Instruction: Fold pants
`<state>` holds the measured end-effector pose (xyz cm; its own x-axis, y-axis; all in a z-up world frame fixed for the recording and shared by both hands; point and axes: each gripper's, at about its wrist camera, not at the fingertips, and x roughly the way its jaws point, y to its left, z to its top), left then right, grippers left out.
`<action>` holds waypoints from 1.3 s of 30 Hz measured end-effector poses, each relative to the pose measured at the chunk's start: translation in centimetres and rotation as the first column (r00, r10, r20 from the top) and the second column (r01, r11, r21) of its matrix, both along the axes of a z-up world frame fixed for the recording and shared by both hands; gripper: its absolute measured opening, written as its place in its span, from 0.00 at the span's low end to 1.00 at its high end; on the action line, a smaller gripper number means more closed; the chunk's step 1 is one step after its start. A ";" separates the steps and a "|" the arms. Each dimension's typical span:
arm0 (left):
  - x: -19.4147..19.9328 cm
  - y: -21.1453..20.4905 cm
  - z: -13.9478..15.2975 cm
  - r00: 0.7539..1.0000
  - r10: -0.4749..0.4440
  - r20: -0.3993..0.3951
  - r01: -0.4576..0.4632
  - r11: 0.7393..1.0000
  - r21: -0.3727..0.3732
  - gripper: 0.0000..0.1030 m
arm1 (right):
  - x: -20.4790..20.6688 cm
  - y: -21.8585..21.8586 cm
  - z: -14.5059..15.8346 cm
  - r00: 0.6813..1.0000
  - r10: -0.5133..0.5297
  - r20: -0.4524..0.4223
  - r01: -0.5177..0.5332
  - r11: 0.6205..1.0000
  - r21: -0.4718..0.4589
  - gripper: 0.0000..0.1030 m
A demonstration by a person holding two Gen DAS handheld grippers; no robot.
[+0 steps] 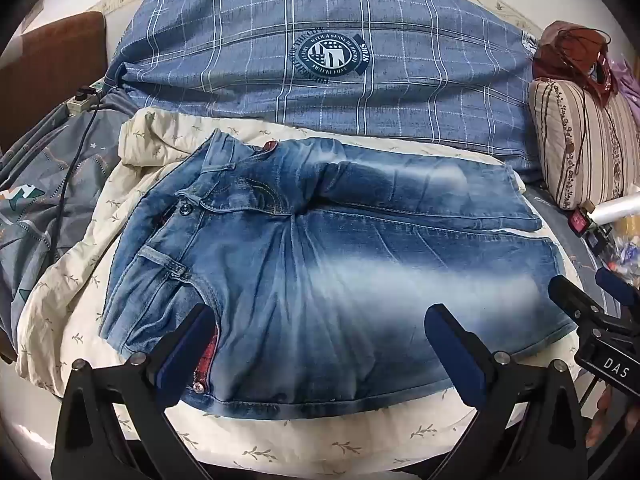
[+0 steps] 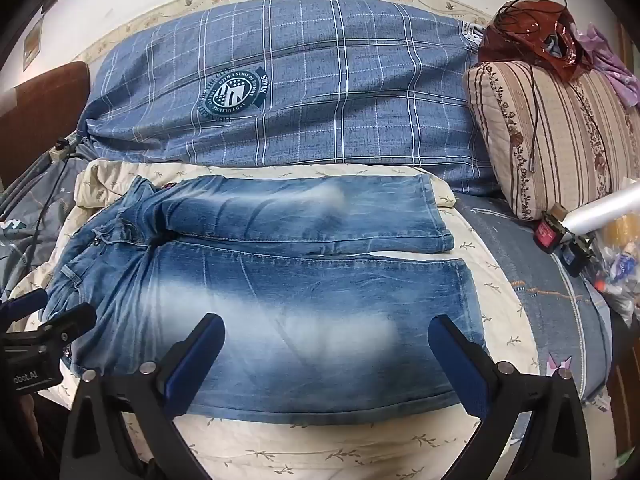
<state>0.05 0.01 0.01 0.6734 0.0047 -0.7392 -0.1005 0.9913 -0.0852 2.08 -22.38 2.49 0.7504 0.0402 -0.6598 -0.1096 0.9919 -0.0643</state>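
we look low and close over the faded blue denim pants [image 1: 320,264] [image 2: 280,280] from both wrists, left view nearer the waistband, both facing the blue plaid pillow [image 1: 320,60] [image 2: 300,88].

Readable on the blue plaid pillow [image 1: 328,60]: a round navy emblem [image 1: 325,56], printed upside down, with "WITH A SENSE OF HISTORY" on the inner ring and a side banner reading roughly "SWIIS"; outer ring lettering too distorted to make out. Same emblem [image 2: 232,96] visible from the right wrist view. White letters "DAS" on the right gripper [image 1: 576,304] body, seen from the left wrist camera. Partial "obot.AI" on the left gripper [image 2: 48,312] body at the frame edge.
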 end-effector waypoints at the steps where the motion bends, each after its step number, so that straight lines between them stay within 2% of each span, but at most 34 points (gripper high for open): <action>1: 0.1 0.0 0.0 1.000 -0.002 0.000 0.002 1.000 -0.002 1.00 | 0.0 0.0 0.0 1.000 0.000 0.000 0.000 1.000 -0.001 1.00; 32: 0.0 0.3 -0.6 1.000 0.002 -0.012 -0.002 1.000 -0.007 1.00 | 0.0 0.4 0.1 1.000 0.006 -0.001 -0.006 1.000 -0.005 1.00; 39: -0.1 0.5 -0.4 1.000 0.004 0.014 -0.003 1.000 -0.020 1.00 | 0.0 0.7 0.1 1.000 0.008 -0.005 -0.008 1.000 -0.030 1.00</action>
